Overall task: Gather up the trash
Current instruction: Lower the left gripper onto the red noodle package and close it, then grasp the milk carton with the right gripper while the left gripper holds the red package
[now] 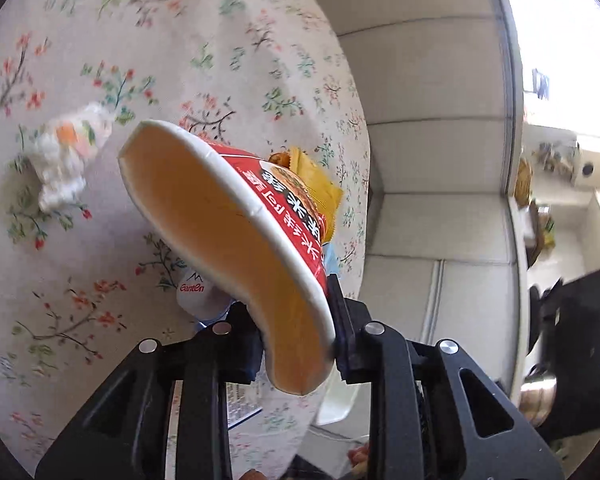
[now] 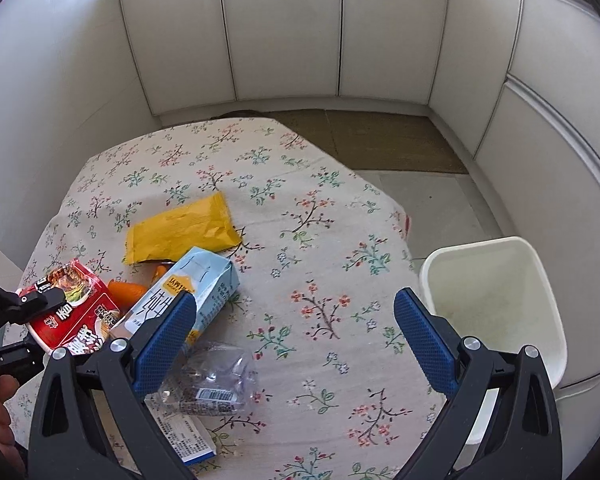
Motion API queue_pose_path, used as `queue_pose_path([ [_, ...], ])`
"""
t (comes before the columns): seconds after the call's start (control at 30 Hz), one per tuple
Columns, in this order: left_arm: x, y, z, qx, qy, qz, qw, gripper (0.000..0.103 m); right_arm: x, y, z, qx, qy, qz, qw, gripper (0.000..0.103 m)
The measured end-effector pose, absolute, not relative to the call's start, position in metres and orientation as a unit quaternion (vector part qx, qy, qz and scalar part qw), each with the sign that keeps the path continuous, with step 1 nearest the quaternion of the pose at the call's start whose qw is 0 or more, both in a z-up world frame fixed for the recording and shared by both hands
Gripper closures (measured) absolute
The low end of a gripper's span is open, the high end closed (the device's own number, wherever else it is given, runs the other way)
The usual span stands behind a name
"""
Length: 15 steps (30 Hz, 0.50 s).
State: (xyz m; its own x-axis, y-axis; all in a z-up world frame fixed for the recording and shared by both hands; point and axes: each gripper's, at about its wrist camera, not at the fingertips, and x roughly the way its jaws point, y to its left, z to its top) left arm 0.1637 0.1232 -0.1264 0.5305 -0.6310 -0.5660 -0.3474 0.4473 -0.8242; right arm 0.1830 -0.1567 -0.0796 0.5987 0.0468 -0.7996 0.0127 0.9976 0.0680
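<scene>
Noodle cup (image 1: 236, 220) pinched between left fingers (image 1: 350, 332); right fingers (image 2: 424, 340) wide apart.

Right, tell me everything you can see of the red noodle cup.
The noodle cup is a round paper-looking tub, red outside with white lettering and a food photo, a rolled white rim, and a plain orange-tinted, empty inside. The left gripper is shut on its rim and wall, squashing the mouth into an oval. It is tilted, its mouth facing the left wrist camera. In the right wrist view it sits at the table's left, beside an orange scrap and a blue carton.
</scene>
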Motion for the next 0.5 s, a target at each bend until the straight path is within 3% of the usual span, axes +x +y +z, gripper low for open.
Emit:
queue_pose_path([
  [0.3, 0.138, 0.115, -0.052, -0.31, 0.418, -0.061, 0.852, 0.077, 0.21, -0.118, -0.1, 0.09, 0.498, 0.041, 0.861, 0.007],
  [0.5, 0.127, 0.114, -0.034, -0.253, 0.389, -0.048, 0.884, 0.077, 0.226, -0.082, -0.115, 0.064, 0.517, 0.042, 0.853, 0.007],
])
